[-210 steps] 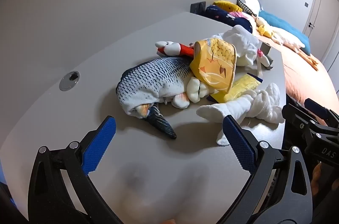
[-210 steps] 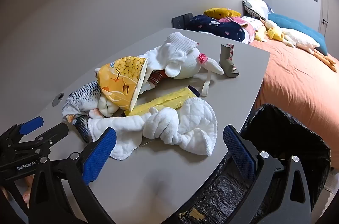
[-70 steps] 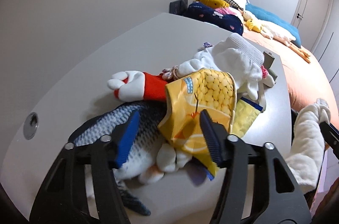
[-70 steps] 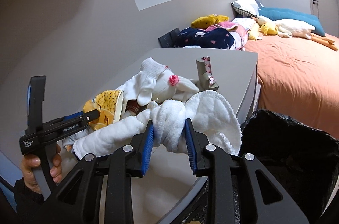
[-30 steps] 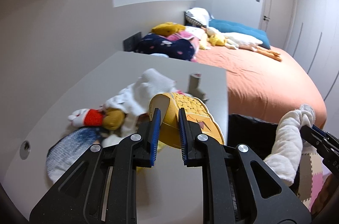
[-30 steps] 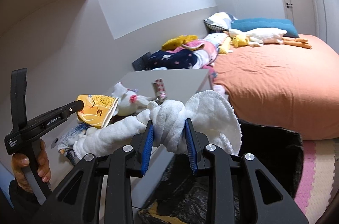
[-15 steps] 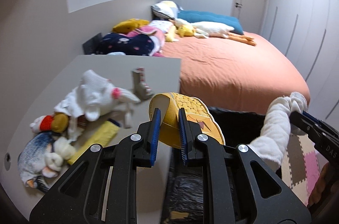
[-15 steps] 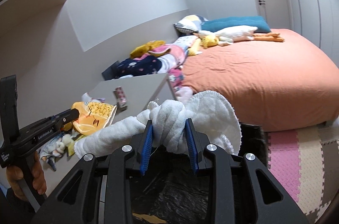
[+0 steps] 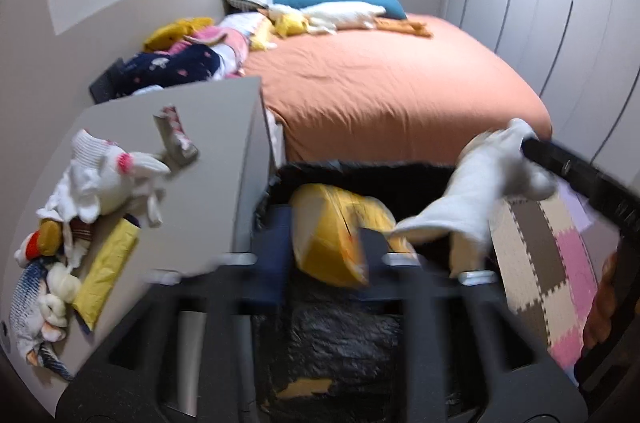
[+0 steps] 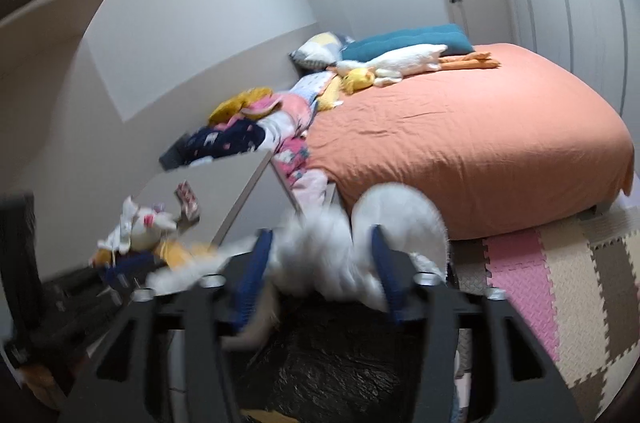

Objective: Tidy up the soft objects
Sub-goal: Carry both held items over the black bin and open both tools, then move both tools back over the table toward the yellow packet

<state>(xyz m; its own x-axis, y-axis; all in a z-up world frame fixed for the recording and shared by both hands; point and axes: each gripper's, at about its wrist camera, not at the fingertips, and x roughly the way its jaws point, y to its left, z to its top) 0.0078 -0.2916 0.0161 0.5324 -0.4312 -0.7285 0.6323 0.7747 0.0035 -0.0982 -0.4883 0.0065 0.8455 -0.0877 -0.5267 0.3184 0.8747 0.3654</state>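
In the left wrist view my left gripper (image 9: 324,251) is blurred over the black bin bag (image 9: 340,343), its jaws spread wider than before. The yellow corn-print bag (image 9: 320,215) sits loosely between them, above the bin's mouth. My right gripper (image 10: 320,263) is also blurred, jaws parted, with the white knotted plush (image 10: 320,243) smeared between its blue pads (image 10: 256,263). From the left wrist view that white plush (image 9: 476,191) still hangs at the right gripper's tip, over the bin's far right rim.
The grey desk (image 9: 216,127) on the left holds a white bunny plush (image 9: 108,175), a fish plush (image 9: 28,311) and a yellow packet (image 9: 104,271). An orange bed (image 9: 380,91) with pillows lies behind the bin. Foam mats (image 9: 560,263) cover the floor at right.
Both grippers swung from the desk to above the bin bag. In the last half second both pairs of jaws spread apart, loosening the yellow bag and the white plush.
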